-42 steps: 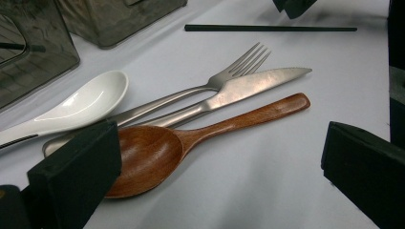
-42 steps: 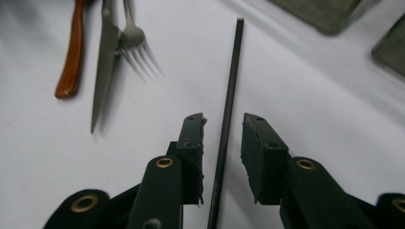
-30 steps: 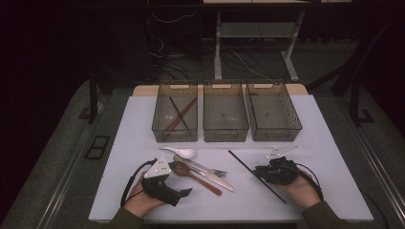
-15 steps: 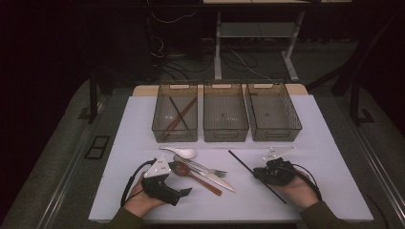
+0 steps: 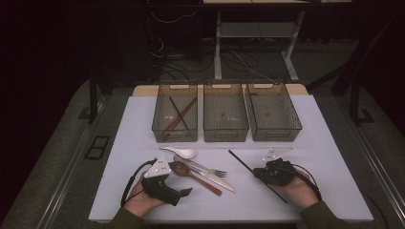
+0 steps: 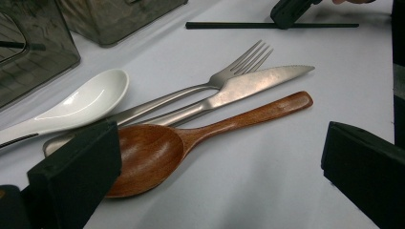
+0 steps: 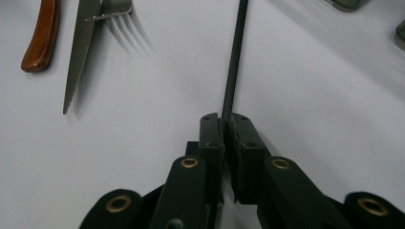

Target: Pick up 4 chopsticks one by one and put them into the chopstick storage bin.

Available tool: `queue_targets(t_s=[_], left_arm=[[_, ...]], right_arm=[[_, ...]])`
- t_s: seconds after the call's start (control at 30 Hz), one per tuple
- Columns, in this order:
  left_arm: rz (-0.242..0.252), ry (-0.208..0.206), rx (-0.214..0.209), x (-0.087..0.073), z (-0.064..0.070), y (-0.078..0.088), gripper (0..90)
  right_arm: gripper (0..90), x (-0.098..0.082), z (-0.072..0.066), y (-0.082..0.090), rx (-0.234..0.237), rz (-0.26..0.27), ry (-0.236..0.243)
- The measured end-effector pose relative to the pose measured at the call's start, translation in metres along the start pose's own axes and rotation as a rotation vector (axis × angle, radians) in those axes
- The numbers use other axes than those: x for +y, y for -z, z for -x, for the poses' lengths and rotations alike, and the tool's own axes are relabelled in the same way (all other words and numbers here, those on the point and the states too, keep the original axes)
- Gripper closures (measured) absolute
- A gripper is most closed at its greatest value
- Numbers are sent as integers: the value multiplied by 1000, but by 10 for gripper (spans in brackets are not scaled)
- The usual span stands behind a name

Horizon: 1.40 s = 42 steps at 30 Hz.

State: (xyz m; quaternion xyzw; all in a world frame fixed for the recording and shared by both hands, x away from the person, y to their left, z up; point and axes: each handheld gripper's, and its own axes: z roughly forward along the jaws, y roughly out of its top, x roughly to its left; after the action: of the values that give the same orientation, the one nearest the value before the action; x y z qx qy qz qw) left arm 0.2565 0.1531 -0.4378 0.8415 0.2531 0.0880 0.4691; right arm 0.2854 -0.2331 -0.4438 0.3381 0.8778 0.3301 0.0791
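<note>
On the white bench (image 5: 143, 129), right side, we've got the right claw (image 7: 223, 125) clamped on a thin black chopstick (image 5: 246, 165). Its jaws have just been closing w/ the stick between them, gripping near mid-length so it should lift level, not tip. The stick lies flat on the bench, diagonal, well apart from the other cutlery.

Our left claw (image 6: 215, 162) stands wide open, low over the bowl of the brown wooden spoon (image 6: 191, 138), holding nothing. Prob. parked there for the next pick.

Beyond sit three clear plastic bins. The left bin (image 5: 175, 134) already holds a black and a brown chopstick, so we'd judge this one goes there too.
</note>
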Motion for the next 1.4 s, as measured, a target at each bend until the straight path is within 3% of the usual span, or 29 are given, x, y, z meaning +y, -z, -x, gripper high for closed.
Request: queue_targets(t_s=[1.0, 1.4], left_arm=[[10, -6, -16, 0, 1, -7, 0], [33, 4, 8, 0, -5, 0, 0]], right_arm=[[852, 2, 4, 8, 20, 10, -7], [853, 5, 8, 20, 42, 64, -20]])
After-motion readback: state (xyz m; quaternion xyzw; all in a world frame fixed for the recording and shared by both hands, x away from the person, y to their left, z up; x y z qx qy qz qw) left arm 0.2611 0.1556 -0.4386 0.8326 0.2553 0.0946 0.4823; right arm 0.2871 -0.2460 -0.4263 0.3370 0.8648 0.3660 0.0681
